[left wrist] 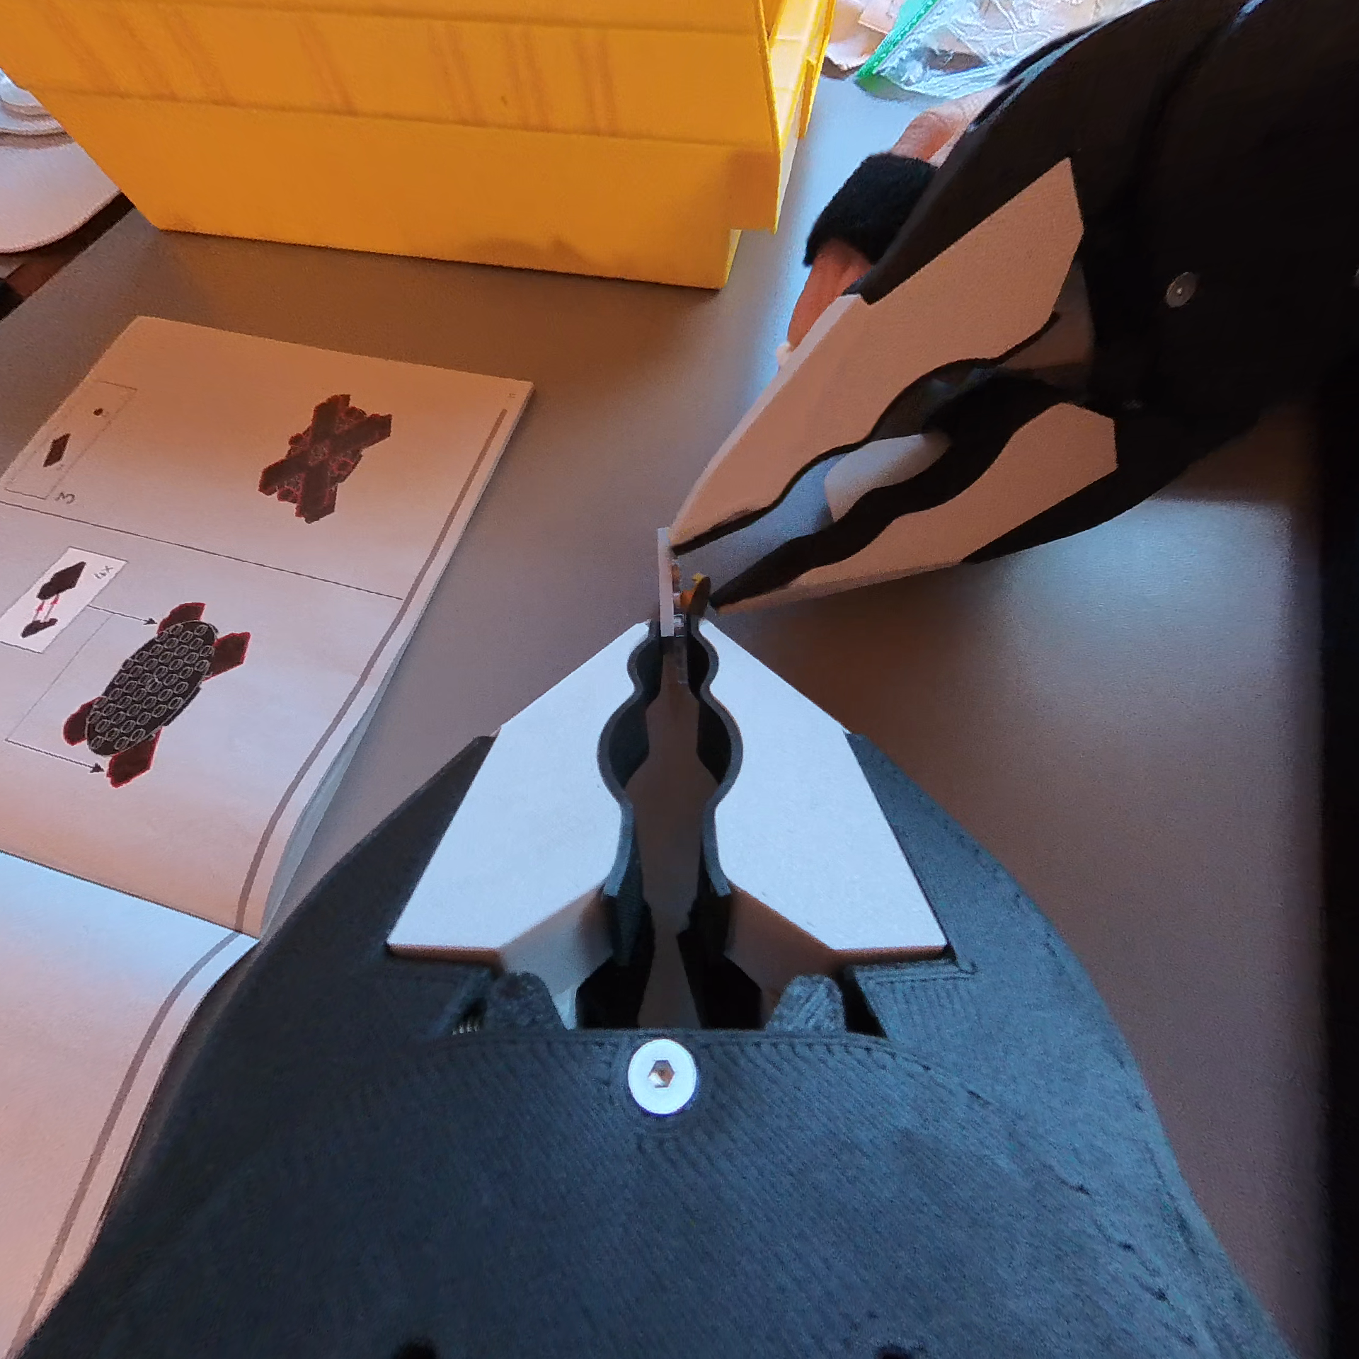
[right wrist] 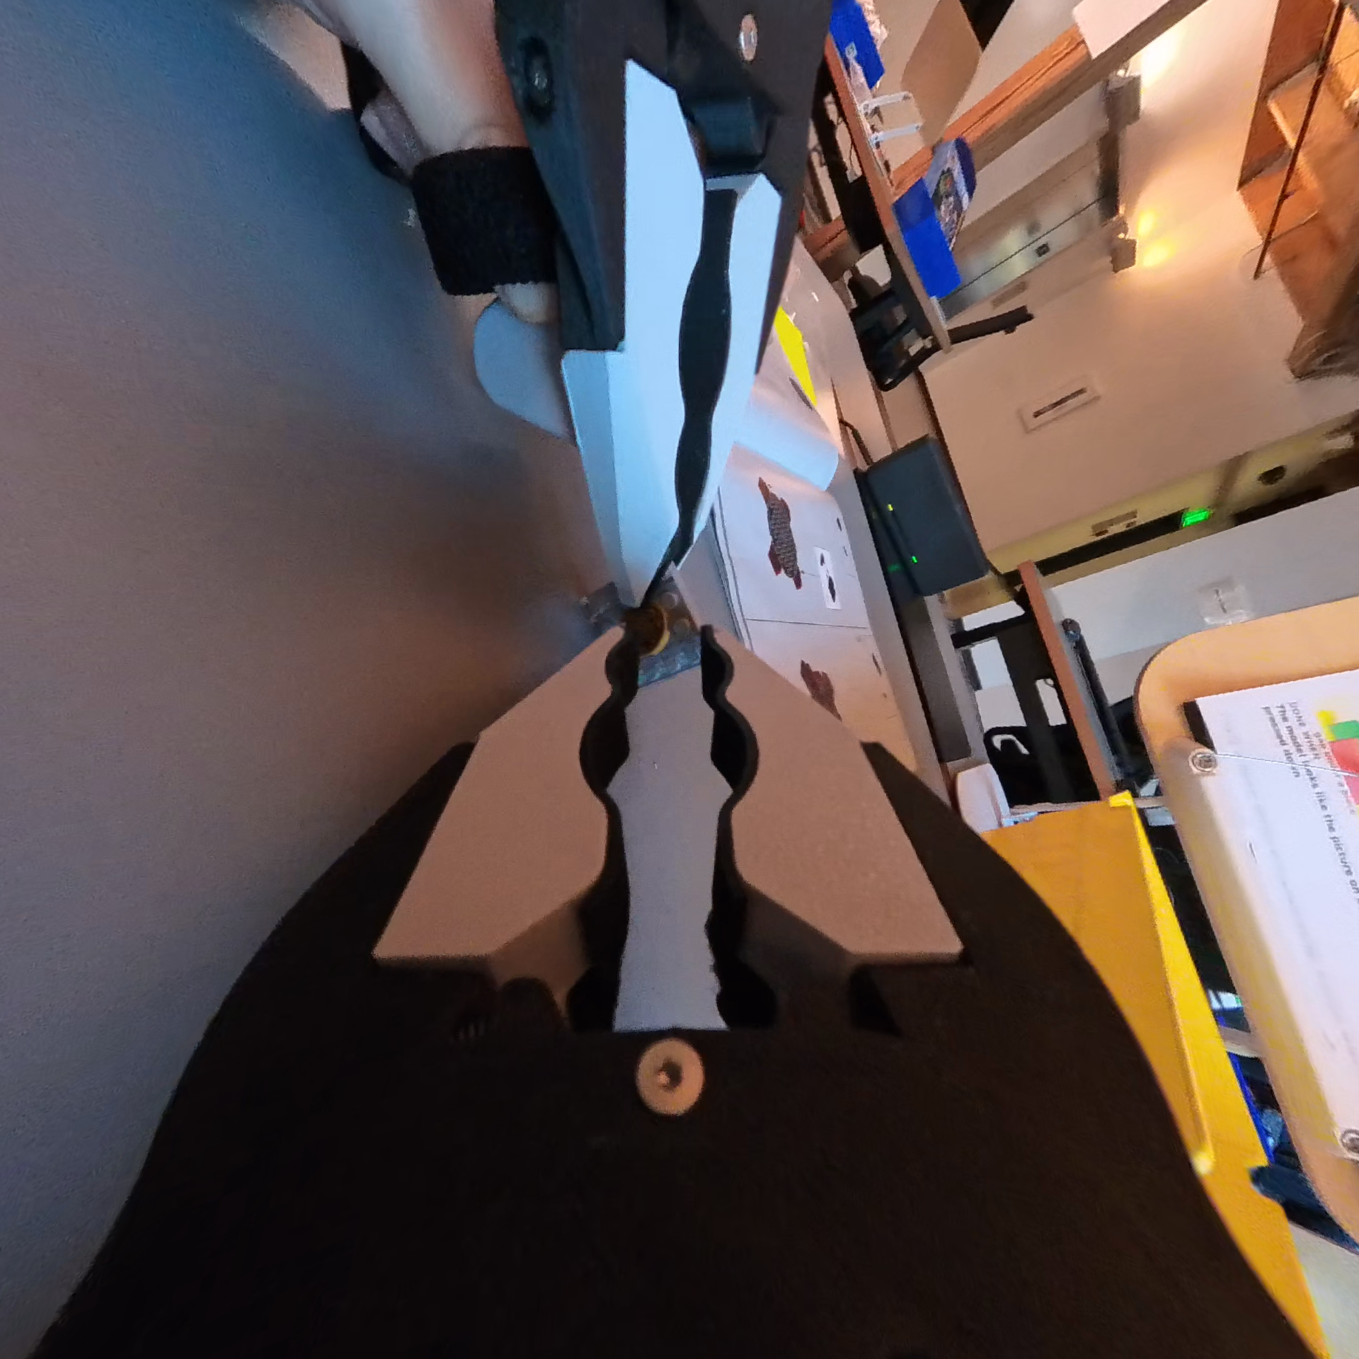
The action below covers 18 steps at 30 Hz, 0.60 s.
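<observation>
Right, both grippers meet tip to tip above the grey table (left wrist: 573,353). Nearest the camera in the left wrist view, the left gripper (left wrist: 675,631) has its fingers pressed together on a thin pale plate (left wrist: 668,581), which stands upright out of the tips. Coming in from the right of that plate, the right gripper (left wrist: 691,577) pinches a small yellowish round piece (left wrist: 691,588) held right against the plate's face (contact looks likely, though the spot is tiny and dark).

Over in the right wrist view, the same round piece (right wrist: 648,625) shows brass-coloured at the tips of the right gripper (right wrist: 665,638), its fingers slightly parted toward the ends, while the left gripper (right wrist: 657,577) comes down from above, clamped shut.

Left of the plate, an open instruction booklet (left wrist: 243,588) lies flat on the table, showing dark red and black diagrams. Beyond the plate, well apart, sits a yellow bin (left wrist: 456,132). A hand (left wrist: 831,279) with a black strap (left wrist: 868,198) is behind the right gripper.
</observation>
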Each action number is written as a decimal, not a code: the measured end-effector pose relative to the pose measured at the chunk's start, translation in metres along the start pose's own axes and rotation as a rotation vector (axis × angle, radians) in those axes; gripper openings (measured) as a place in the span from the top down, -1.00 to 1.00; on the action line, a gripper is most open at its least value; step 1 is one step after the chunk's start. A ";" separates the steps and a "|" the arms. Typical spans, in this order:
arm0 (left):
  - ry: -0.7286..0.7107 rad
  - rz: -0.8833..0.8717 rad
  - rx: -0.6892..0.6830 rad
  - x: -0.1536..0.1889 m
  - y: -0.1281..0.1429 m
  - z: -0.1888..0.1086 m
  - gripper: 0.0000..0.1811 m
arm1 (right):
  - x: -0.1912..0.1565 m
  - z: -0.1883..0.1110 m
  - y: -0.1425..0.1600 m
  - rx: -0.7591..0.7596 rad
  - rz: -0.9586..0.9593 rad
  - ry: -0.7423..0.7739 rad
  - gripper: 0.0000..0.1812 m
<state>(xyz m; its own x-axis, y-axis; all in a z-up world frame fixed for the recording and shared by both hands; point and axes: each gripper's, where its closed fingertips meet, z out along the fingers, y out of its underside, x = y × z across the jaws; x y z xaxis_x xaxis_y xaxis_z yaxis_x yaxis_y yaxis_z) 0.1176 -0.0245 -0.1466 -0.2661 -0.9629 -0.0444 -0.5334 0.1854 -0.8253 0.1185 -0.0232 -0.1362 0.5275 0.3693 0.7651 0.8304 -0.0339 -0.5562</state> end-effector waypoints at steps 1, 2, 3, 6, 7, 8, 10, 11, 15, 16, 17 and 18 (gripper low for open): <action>0.004 -0.006 0.000 0.000 0.000 0.000 0.94 | 0.000 0.000 0.000 0.002 -0.001 -0.001 0.84; 0.009 -0.015 0.001 0.000 0.000 0.000 0.94 | 0.001 -0.001 -0.001 0.001 -0.007 0.006 0.87; 0.013 -0.026 0.002 0.000 0.000 0.000 0.94 | 0.002 -0.003 -0.005 0.023 -0.027 0.013 0.98; 0.026 -0.046 0.005 0.000 0.000 0.000 0.94 | 0.002 -0.003 -0.003 0.018 -0.004 0.001 0.99; 0.030 -0.050 0.005 0.000 0.000 0.000 0.94 | 0.001 -0.002 0.000 0.008 0.028 -0.017 0.98; 0.033 -0.052 0.006 0.000 0.000 0.000 0.94 | 0.001 -0.001 0.003 0.007 0.068 -0.032 0.96; 0.036 -0.055 0.006 0.000 0.000 -0.001 0.94 | 0.002 -0.002 0.004 0.016 0.133 -0.063 0.96; 0.039 -0.058 0.006 0.000 0.000 -0.001 0.94 | 0.004 -0.003 0.005 0.018 0.155 -0.068 0.96; 0.049 -0.081 0.007 -0.001 0.000 -0.001 0.94 | -0.002 -0.002 0.003 0.028 0.150 -0.118 0.96; 0.048 -0.080 0.007 -0.001 0.000 -0.001 0.94 | -0.004 0.000 0.004 0.016 0.140 -0.129 0.94; 0.045 -0.080 0.007 -0.001 0.000 -0.001 0.94 | -0.005 0.002 0.006 0.002 0.135 -0.132 0.91; 0.046 -0.081 0.007 -0.001 0.000 -0.001 0.94 | -0.005 0.002 0.006 0.001 0.133 -0.134 0.91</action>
<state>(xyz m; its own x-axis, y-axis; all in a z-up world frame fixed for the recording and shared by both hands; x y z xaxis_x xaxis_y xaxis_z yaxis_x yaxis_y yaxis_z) 0.1175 -0.0231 -0.1461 -0.2588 -0.9647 0.0483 -0.5491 0.1058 -0.8290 0.1202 -0.0234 -0.1439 0.6044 0.4817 0.6346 0.7543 -0.0895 -0.6504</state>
